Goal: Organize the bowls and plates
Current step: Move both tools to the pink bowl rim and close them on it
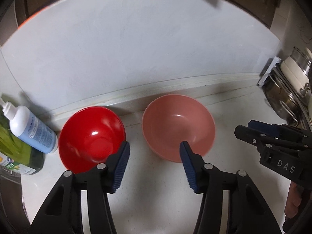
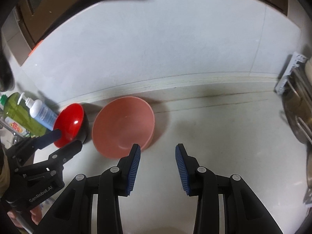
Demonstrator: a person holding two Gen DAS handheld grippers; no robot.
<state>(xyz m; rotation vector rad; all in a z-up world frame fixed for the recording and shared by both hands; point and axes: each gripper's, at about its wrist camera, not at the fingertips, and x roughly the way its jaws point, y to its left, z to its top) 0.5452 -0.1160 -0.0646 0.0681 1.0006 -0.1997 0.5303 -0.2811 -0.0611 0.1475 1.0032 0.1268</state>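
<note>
A red bowl [image 1: 91, 134] and a larger pink bowl [image 1: 178, 126] stand side by side, upright and empty, on the white counter by the back wall. My left gripper [image 1: 155, 146] is open above the gap between them. Its left fingertip [image 1: 125, 146] overlaps the red bowl's right rim and its right one the pink bowl's near rim. The right wrist view shows the left gripper [image 2: 68, 138] at the red bowl [image 2: 70, 122], with one finger in front of the bowl's inside. My right gripper [image 2: 158, 146] is open over bare counter, just right of the pink bowl [image 2: 122, 126], and holds nothing.
A white and blue pump bottle [image 1: 31, 130] and a green bottle [image 1: 17, 152] stand left of the red bowl. A metal rack with pots and lids [image 1: 288, 91] stands at the right. A raised ledge [image 1: 156, 91] runs along the wall behind the bowls.
</note>
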